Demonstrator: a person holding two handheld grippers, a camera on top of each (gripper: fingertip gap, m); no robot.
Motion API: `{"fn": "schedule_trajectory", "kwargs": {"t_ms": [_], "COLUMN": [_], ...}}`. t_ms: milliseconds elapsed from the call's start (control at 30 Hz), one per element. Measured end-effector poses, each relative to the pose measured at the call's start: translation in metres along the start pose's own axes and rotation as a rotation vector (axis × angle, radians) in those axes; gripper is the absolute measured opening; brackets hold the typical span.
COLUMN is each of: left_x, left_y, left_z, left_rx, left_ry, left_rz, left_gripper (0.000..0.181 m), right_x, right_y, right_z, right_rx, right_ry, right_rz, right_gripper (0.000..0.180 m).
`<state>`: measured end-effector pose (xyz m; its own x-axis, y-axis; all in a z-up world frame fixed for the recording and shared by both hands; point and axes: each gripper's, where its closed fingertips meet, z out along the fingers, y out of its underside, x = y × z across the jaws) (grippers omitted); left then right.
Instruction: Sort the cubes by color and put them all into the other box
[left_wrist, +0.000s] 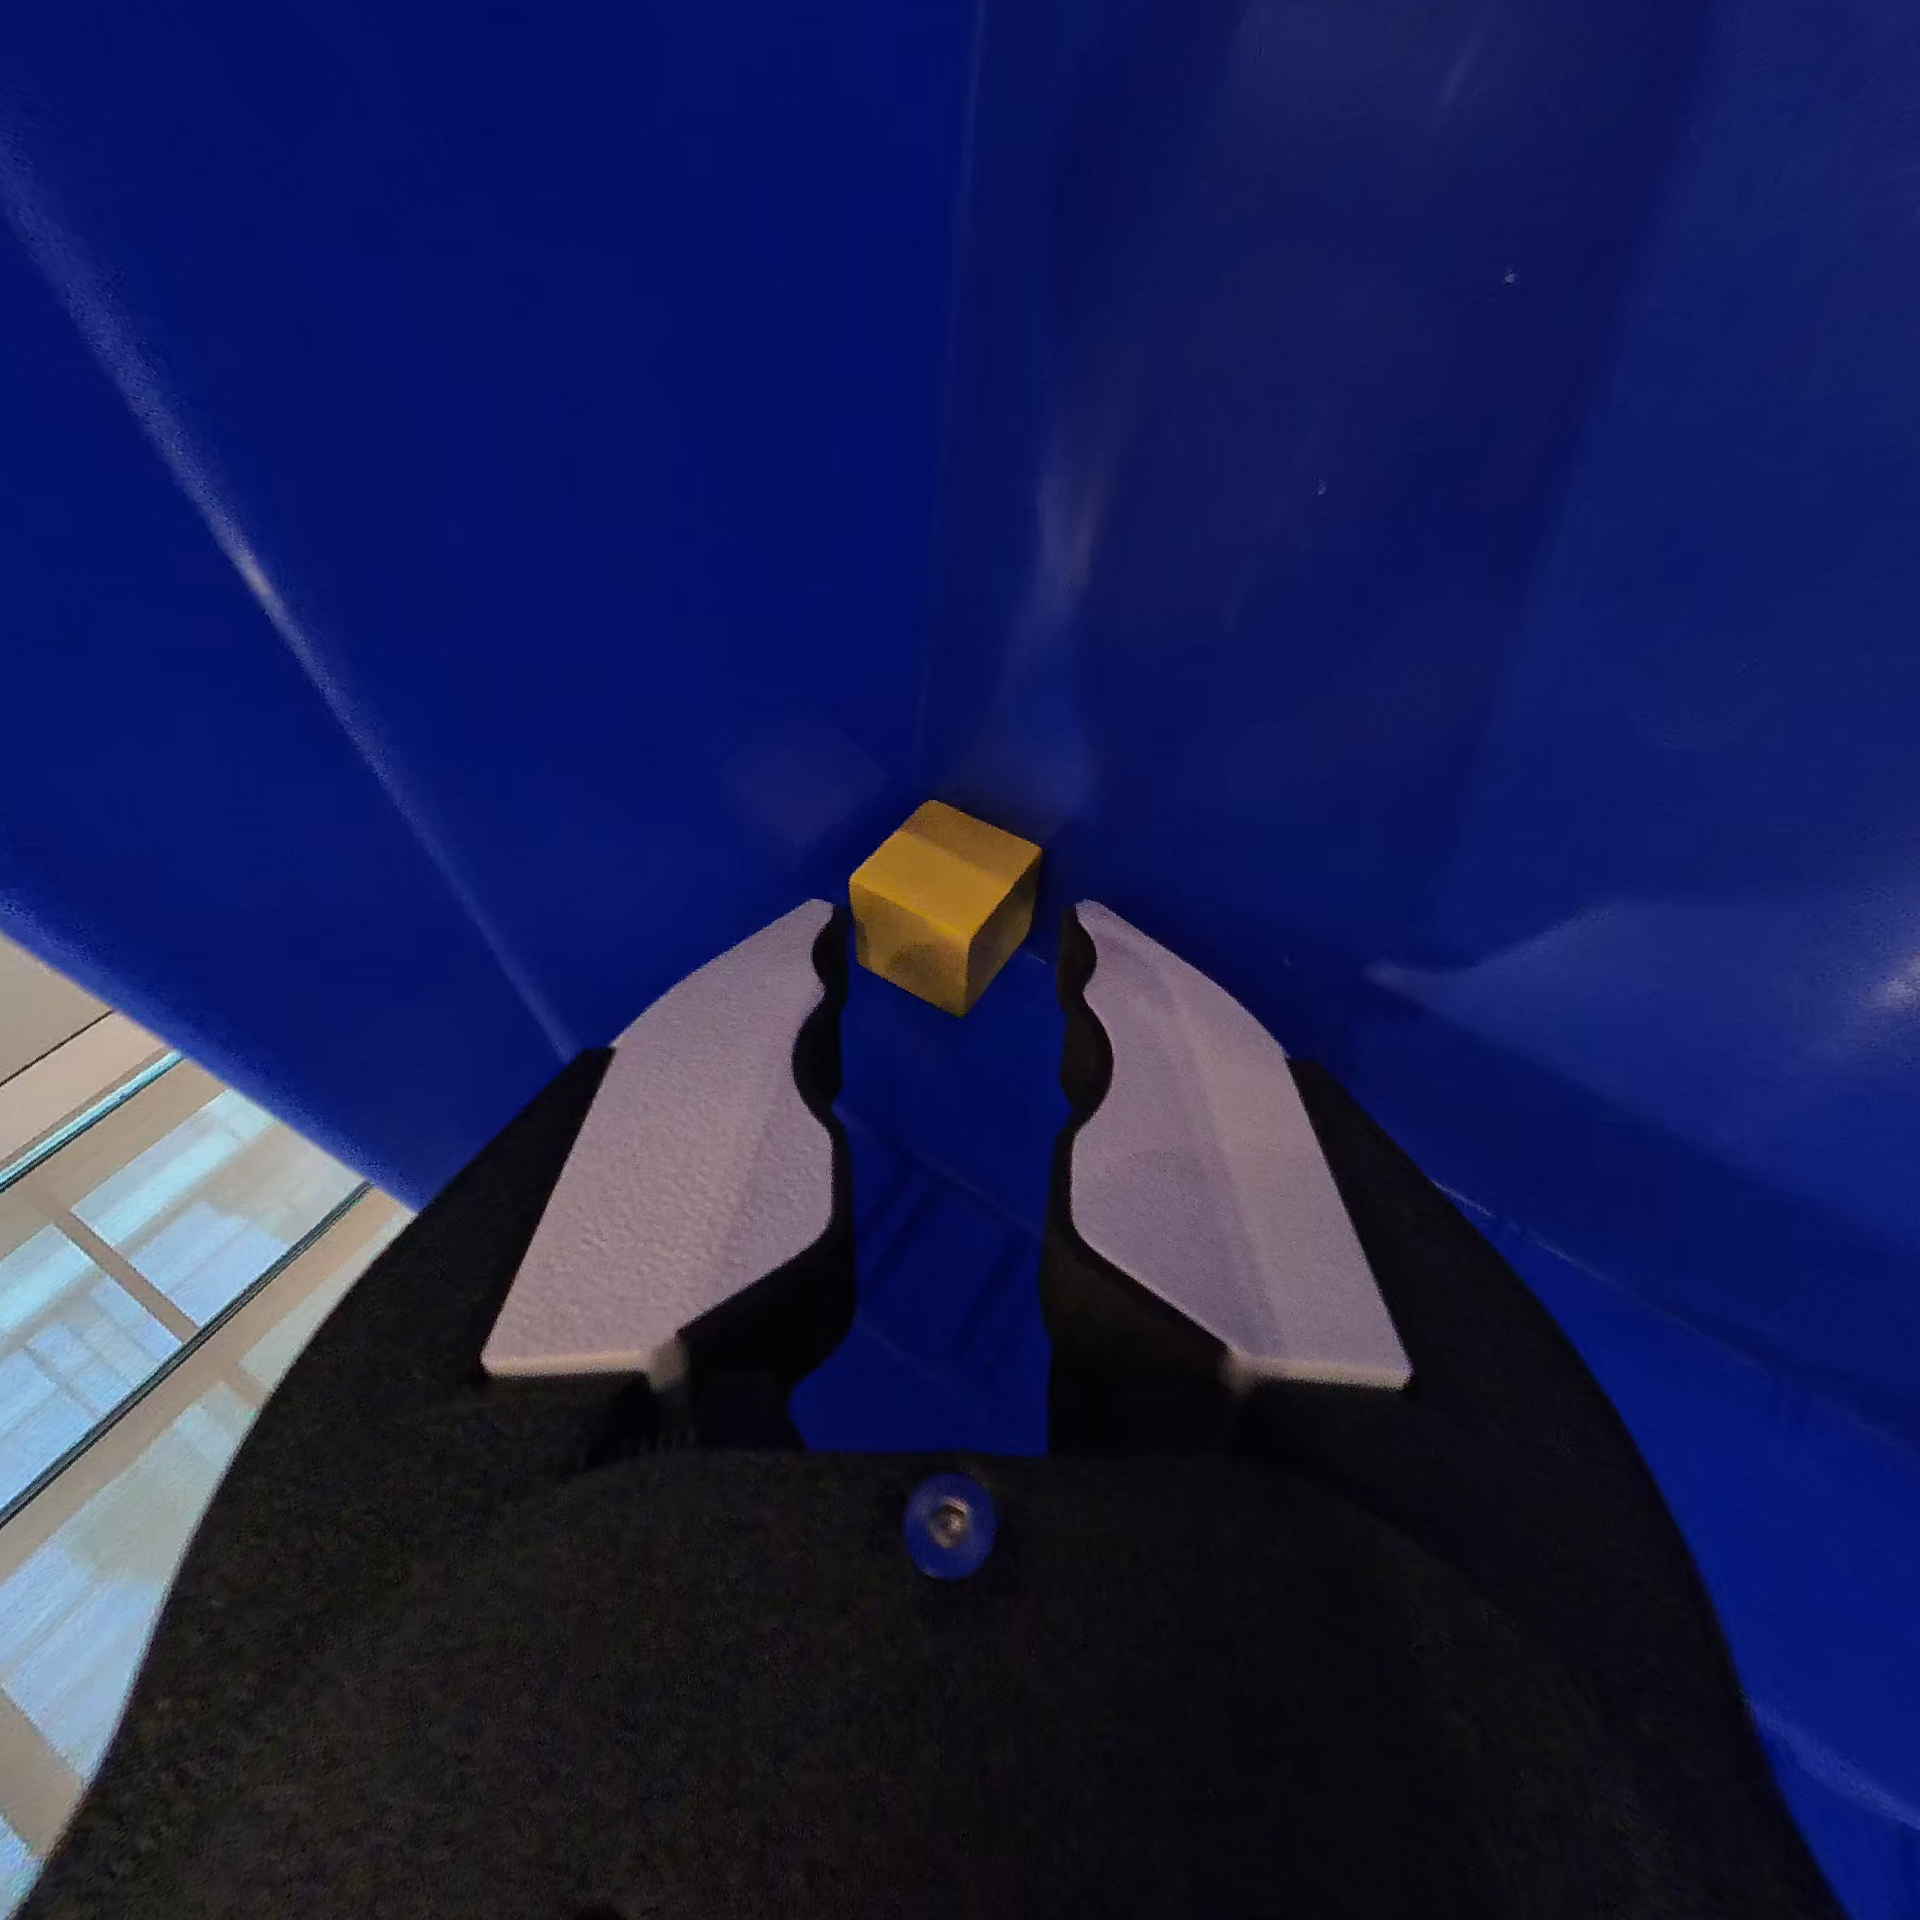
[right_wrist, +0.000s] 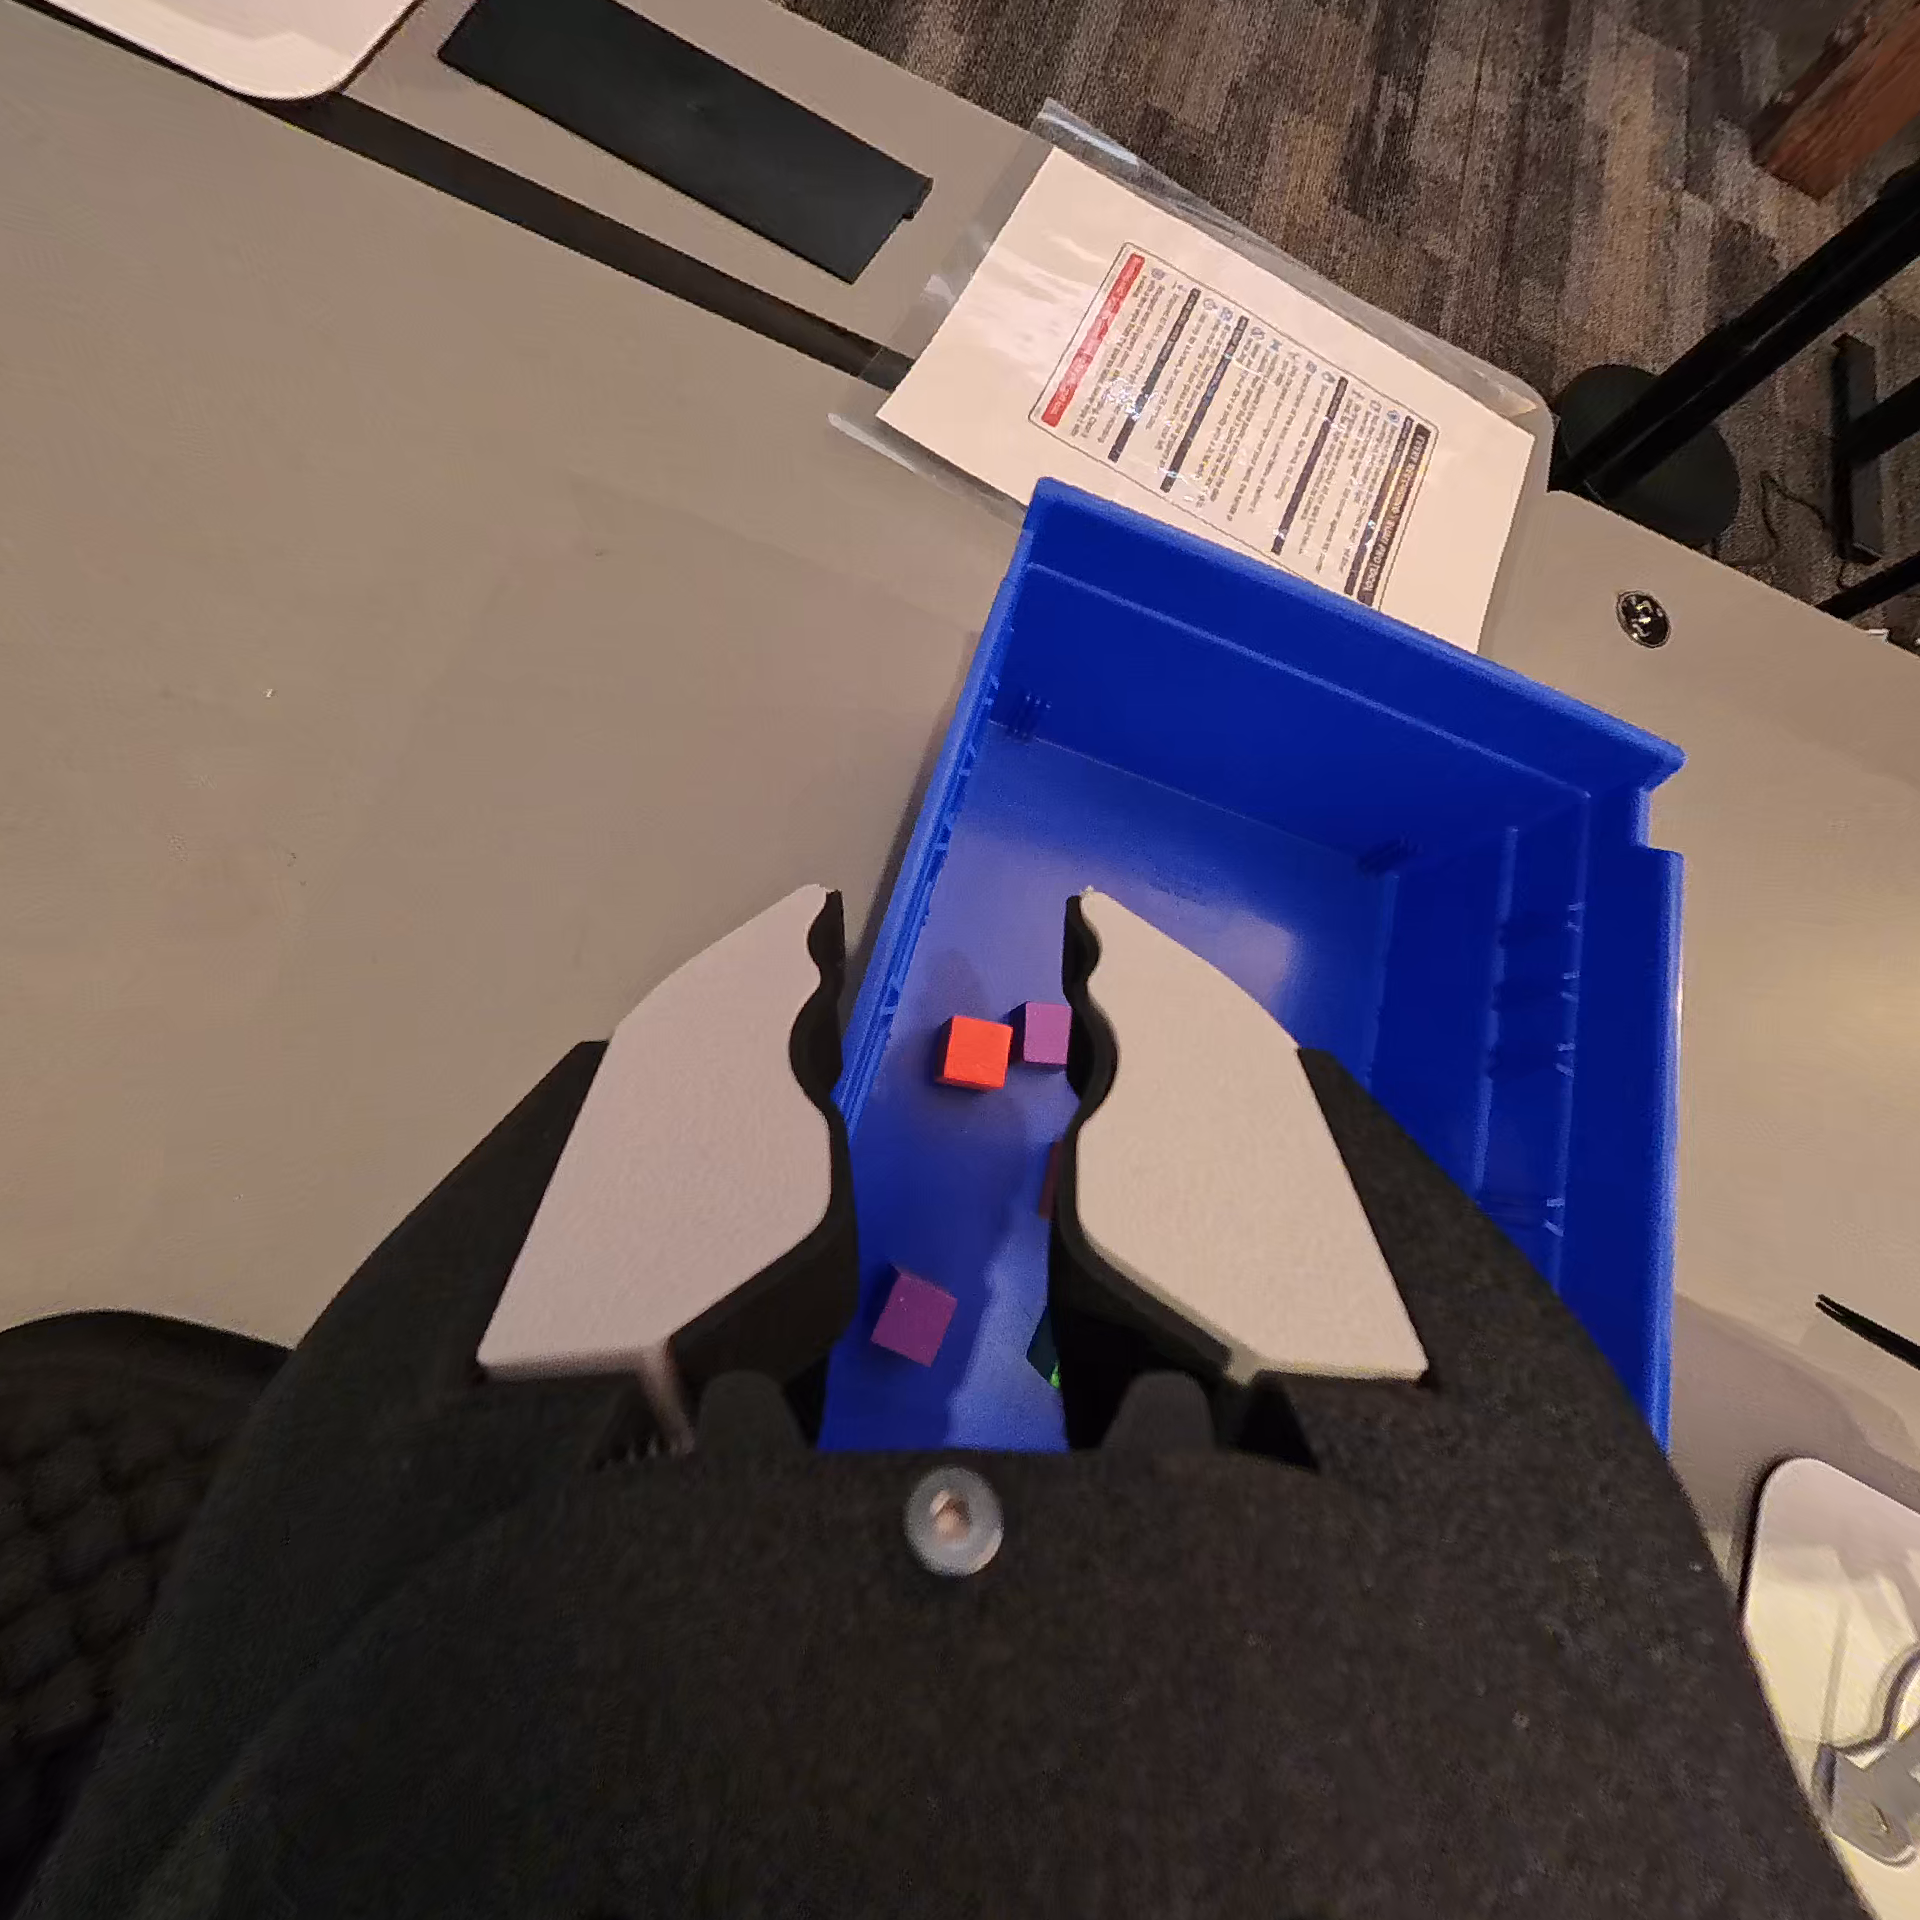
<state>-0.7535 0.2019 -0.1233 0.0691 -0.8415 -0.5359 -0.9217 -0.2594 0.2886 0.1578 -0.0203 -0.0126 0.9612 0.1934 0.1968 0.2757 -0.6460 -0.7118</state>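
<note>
Left gripper (left_wrist: 945, 914) is open w/ yellow cube (left_wrist: 940, 902) in the box (left_wrist: 520, 520) corner, just past its tips. Go in straight, then squeeze. Right gripper (right_wrist: 951, 909) hangs open, empty.

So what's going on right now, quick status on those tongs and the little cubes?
Left tongs open, at yellow cube in blue box corner. Right tongs open, empty, above box holding orange cube. Walls crowd the yellow one.

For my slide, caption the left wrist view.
Open left gripper inside a blue box, fingertips flanking a yellow cube tucked into the corner.
</note>
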Motion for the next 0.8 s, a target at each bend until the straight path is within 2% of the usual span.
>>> {"fn": "schedule_trajectory", "kwargs": {"t_ms": [267,667,800], "left_x": [0.002,0.039,0.037], "left_y": [0.002,0.004,0.013], "left_z": [0.001,-0.024,-0.025], "left_rx": [-0.052,-0.022,-0.033], "left_ry": [-0.003,0.077,0.057], "left_rz": [-0.03,0.001,0.022], "left_gripper": [0.037,0.037,0.039], "right_x": [0.0,-0.005,-0.008], "right_y": [0.003,0.006,0.003], "right_z": [0.0,0.006,0.008], "right_rx": [0.002,-0.011,-0.013], "right_ry": [-0.016,-0.055,-0.062], "right_rz": [0.014,0.008,0.003], "right_gripper": [0.039,0.039,0.039]}}
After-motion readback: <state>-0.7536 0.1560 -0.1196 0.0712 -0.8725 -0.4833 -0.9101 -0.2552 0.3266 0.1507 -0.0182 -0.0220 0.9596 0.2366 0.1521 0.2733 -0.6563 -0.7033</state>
